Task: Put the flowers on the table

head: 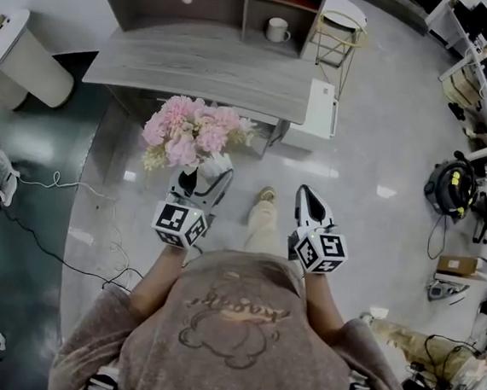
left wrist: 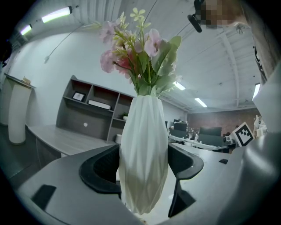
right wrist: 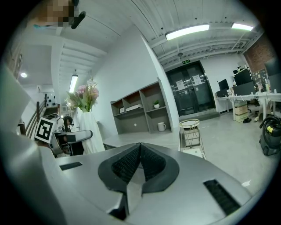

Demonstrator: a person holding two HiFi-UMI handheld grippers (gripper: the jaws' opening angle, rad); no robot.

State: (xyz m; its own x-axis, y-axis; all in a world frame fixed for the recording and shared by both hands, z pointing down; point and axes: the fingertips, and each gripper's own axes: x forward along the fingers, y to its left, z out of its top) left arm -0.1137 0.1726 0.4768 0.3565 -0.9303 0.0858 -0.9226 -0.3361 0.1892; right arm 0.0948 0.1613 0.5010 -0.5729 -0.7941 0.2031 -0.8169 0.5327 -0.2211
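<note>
Left gripper view: left gripper (left wrist: 145, 154) fingers (left wrist: 100, 169) snug on vase (left wrist: 144, 127) of flowers (left wrist: 137, 52); right gripper (right wrist: 139, 149) fingers (right wrist: 156, 168) together, empty.

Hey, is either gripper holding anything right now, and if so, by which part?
The left gripper holds the vase of flowers, its jaws clamped on the vase's lower body. The right gripper is shut and empty.

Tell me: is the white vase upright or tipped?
Upright: the vase rises vertically from the left hand-held gripper, flowers pointing up.
</note>
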